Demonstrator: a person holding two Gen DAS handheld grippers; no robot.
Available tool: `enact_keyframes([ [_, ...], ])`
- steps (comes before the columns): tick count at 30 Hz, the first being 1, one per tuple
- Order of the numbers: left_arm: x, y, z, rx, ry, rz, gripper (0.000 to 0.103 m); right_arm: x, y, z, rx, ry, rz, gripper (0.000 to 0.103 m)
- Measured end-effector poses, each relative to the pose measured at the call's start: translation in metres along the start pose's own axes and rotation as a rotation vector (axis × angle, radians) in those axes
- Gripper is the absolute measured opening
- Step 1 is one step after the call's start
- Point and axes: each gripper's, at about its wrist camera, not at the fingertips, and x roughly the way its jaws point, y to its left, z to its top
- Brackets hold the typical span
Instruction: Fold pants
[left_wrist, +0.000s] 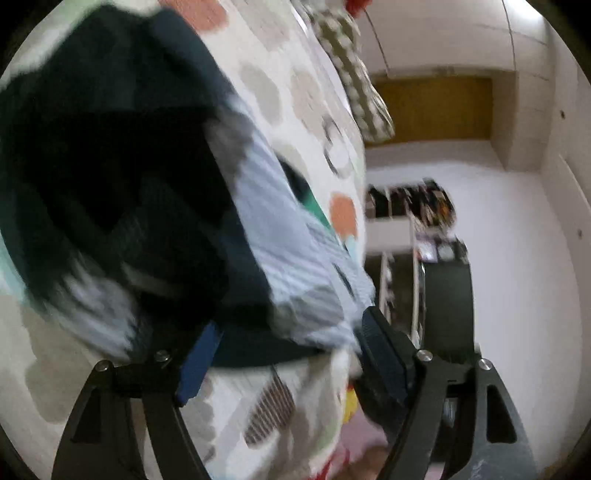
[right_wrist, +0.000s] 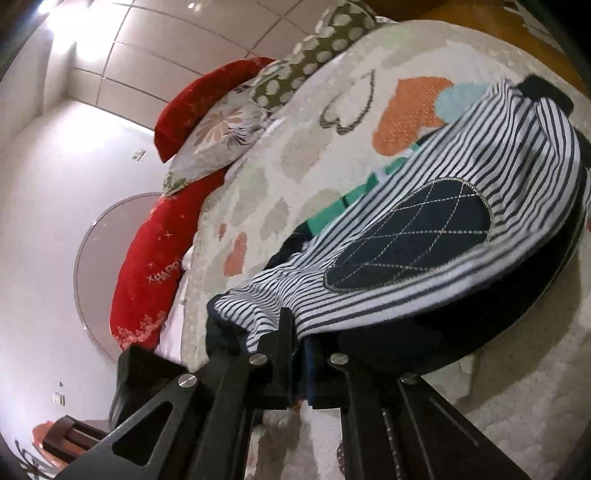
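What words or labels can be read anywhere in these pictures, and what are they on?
Red pillow: pale lettering, seen upside down, looks like "Happy" but is too small and warped to be sure.
Shelf: items on it may carry print, all too blurred to read.
Striped pants: no words, only a stitched dark patch.
Bedspread: hearts only, no text.

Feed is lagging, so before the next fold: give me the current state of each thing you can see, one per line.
Striped pants: bunched on the bedspread, not folded flat, navy knee patch facing up.
Right gripper: shut, striped fabric pinched at the pants' edge.
Left gripper: open, fabric lying between its fingers, not pressed.
Bedspread: spread over the bed, under the pants.
Red pillows: stacked at the bed's far edge.
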Motion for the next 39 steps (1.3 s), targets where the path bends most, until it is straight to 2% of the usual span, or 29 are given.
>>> enact_keyframes([
  [1, -0.002, 0.002, 0.007, -0.004, -0.004, -0.002, 0.064, -0.002, 0.002, -0.002, -0.009, 0.0, 0.003, 0.006],
  [2, -0.002, 0.003, 0.011, 0.004, 0.002, 0.005, 0.042, -0.003, 0.003, -0.003, -0.016, 0.001, 0.005, 0.006],
  [3, -0.003, 0.003, 0.013, 0.014, 0.006, 0.012, 0.029, -0.003, 0.003, -0.005, -0.022, 0.005, 0.01, 0.006],
  [6, -0.008, 0.001, 0.015, 0.038, -0.006, 0.027, 0.027, 0.002, -0.007, -0.006, 0.006, 0.016, 0.022, 0.01],
  [8, -0.01, -0.001, 0.016, 0.049, -0.012, 0.031, 0.027, 0.008, -0.022, -0.007, 0.059, 0.038, 0.034, 0.033],
  [9, -0.011, -0.002, 0.016, 0.054, -0.015, 0.035, 0.027, 0.009, -0.029, -0.009, 0.091, 0.04, 0.033, 0.05],
  [10, -0.011, -0.003, 0.017, 0.06, -0.017, 0.038, 0.027, 0.009, -0.037, -0.01, 0.123, 0.034, 0.025, 0.052],
  [14, -0.016, -0.004, 0.016, 0.077, -0.021, 0.06, 0.027, 0.002, -0.061, -0.009, 0.219, -0.004, 0.03, 0.052],
  [17, -0.021, -0.006, 0.015, 0.104, -0.027, 0.081, 0.015, -0.016, -0.073, 0.002, 0.245, -0.086, -0.038, 0.052],
  [18, -0.023, -0.007, 0.015, 0.111, -0.031, 0.085, 0.011, -0.021, -0.078, 0.006, 0.249, -0.104, -0.061, 0.043],
  [19, -0.024, -0.007, 0.015, 0.115, -0.032, 0.087, 0.009, -0.023, -0.082, 0.012, 0.248, -0.111, -0.088, 0.025],
  [21, -0.027, -0.012, 0.018, 0.13, -0.036, 0.094, 0.009, -0.026, -0.086, 0.023, 0.23, -0.109, -0.125, 0.007],
  [24, -0.029, -0.019, 0.029, 0.145, -0.038, 0.103, 0.009, -0.036, -0.07, 0.038, 0.141, -0.128, -0.149, 0.006],
  [27, -0.027, -0.033, 0.055, 0.155, -0.057, 0.135, 0.009, -0.038, -0.037, 0.059, 0.012, -0.141, -0.19, 0.006],
  [30, -0.021, -0.052, 0.096, 0.184, -0.102, 0.206, 0.009, -0.02, -0.002, 0.095, -0.097, -0.14, -0.245, 0.006],
  [32, -0.011, -0.063, 0.128, 0.208, -0.121, 0.251, 0.01, -0.005, 0.006, 0.116, -0.13, -0.141, -0.281, 0.007],
  [33, -0.007, -0.066, 0.139, 0.229, -0.122, 0.288, 0.012, 0.005, 0.008, 0.131, -0.129, -0.145, -0.288, 0.009],
  [34, -0.005, -0.068, 0.15, 0.232, -0.132, 0.327, 0.013, 0.018, 0.009, 0.146, -0.135, -0.143, -0.303, 0.02],
  [35, -0.006, -0.068, 0.16, 0.219, -0.139, 0.332, 0.021, 0.028, 0.009, 0.158, -0.154, -0.143, -0.341, 0.031],
  [36, -0.009, -0.069, 0.165, 0.212, -0.124, 0.309, 0.034, 0.039, 0.01, 0.169, -0.183, -0.15, -0.399, 0.057],
  [37, -0.013, -0.069, 0.165, 0.213, -0.117, 0.289, 0.04, 0.045, 0.012, 0.176, -0.217, -0.166, -0.464, 0.069],
  [39, -0.032, -0.076, 0.158, 0.265, -0.134, 0.237, 0.056, 0.046, 0.014, 0.184, -0.261, -0.199, -0.545, 0.069],
])
